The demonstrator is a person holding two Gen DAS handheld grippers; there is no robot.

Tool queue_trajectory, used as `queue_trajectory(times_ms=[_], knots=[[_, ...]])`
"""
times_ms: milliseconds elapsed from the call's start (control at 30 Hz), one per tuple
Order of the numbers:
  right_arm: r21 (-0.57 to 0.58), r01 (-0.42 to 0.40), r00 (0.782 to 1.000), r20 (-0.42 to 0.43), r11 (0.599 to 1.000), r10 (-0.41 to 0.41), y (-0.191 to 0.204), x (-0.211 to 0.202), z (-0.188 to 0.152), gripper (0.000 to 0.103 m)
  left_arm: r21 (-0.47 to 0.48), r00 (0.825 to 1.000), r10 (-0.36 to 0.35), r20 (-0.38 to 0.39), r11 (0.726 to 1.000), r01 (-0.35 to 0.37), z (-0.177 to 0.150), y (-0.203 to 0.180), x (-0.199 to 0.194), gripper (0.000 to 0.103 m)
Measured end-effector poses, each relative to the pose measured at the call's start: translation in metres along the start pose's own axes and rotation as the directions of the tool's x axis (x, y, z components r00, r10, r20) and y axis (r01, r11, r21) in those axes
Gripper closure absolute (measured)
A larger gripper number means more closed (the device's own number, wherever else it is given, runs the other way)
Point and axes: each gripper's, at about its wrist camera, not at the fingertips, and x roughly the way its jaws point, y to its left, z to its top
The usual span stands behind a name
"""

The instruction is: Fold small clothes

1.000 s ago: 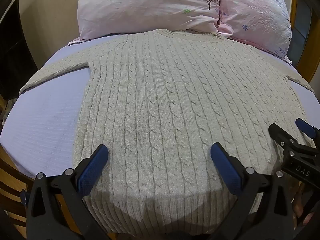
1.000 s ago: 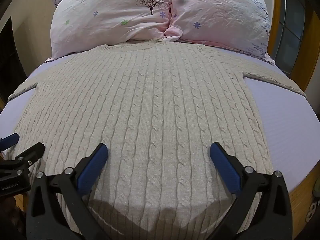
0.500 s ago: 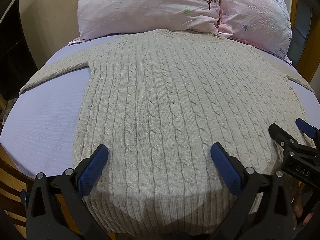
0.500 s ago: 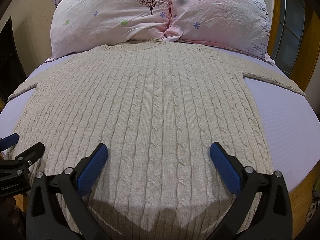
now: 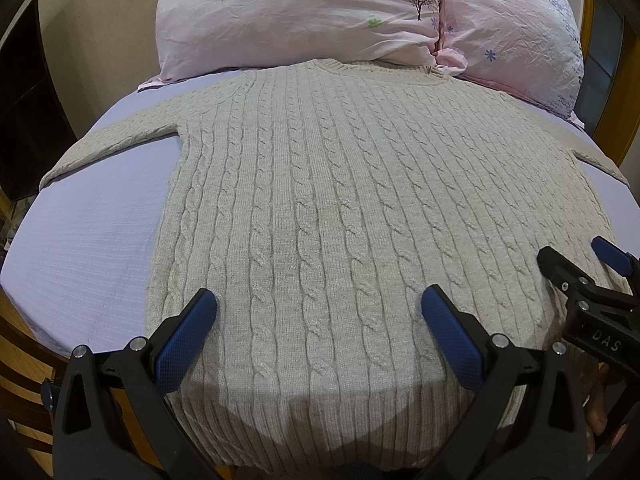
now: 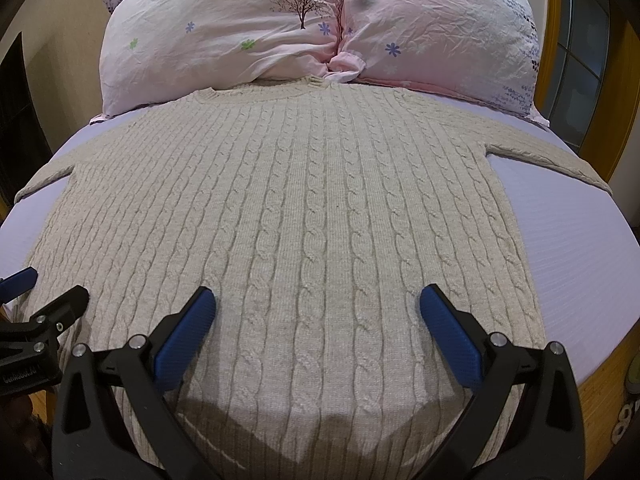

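A beige cable-knit sweater (image 5: 340,208) lies flat and face up on the bed, collar at the far end, both sleeves spread out to the sides; it also fills the right wrist view (image 6: 304,232). My left gripper (image 5: 318,304) is open and empty, hovering over the hem on the sweater's left half. My right gripper (image 6: 316,300) is open and empty over the hem on the right half. Each gripper shows at the edge of the other's view: the right one (image 5: 576,260) and the left one (image 6: 48,288).
The sweater rests on a lilac bed sheet (image 5: 88,248), also bare at the right (image 6: 576,264). Two pink floral pillows (image 5: 296,12) (image 6: 440,28) stand at the head, touching the collar. A wooden bed frame (image 6: 600,392) runs along the near edge.
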Motion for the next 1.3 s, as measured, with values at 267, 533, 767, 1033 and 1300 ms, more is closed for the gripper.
queue_trajectory(times_ms=[267, 533, 767, 1033, 1300], knots=[[0.002, 0.001, 1.0, -0.001, 1.0, -0.001, -0.001, 0.001, 0.0002, 0.002, 0.004, 1.0, -0.003, -0.003, 1.0, 0.003, 0.0028, 0.0021, 0.0004, 0.001], [0.007, 0.006, 1.0, -0.004, 1.0, -0.006, 0.0007, 0.0014, -0.0013, 0.002, 0.006, 1.0, -0.003, 0.001, 1.0, 0.003, 0.0003, 0.0019, 0.0005, 0.001], [0.008, 0.006, 1.0, -0.002, 1.0, -0.006, 0.0, 0.0007, -0.0013, 0.002, 0.006, 1.0, -0.003, 0.001, 1.0, 0.003, 0.0001, 0.0017, 0.0004, 0.001], [0.008, 0.005, 1.0, 0.008, 1.0, -0.005, -0.0023, -0.0007, -0.0018, 0.002, 0.006, 1.0, -0.003, 0.001, 1.0, 0.003, -0.0001, 0.002, 0.0005, 0.001], [0.0, 0.002, 1.0, 0.021, 1.0, -0.002, -0.0029, -0.0025, -0.0029, 0.002, 0.009, 1.0, -0.005, -0.007, 1.0, 0.005, -0.0003, 0.001, 0.0014, 0.001]])
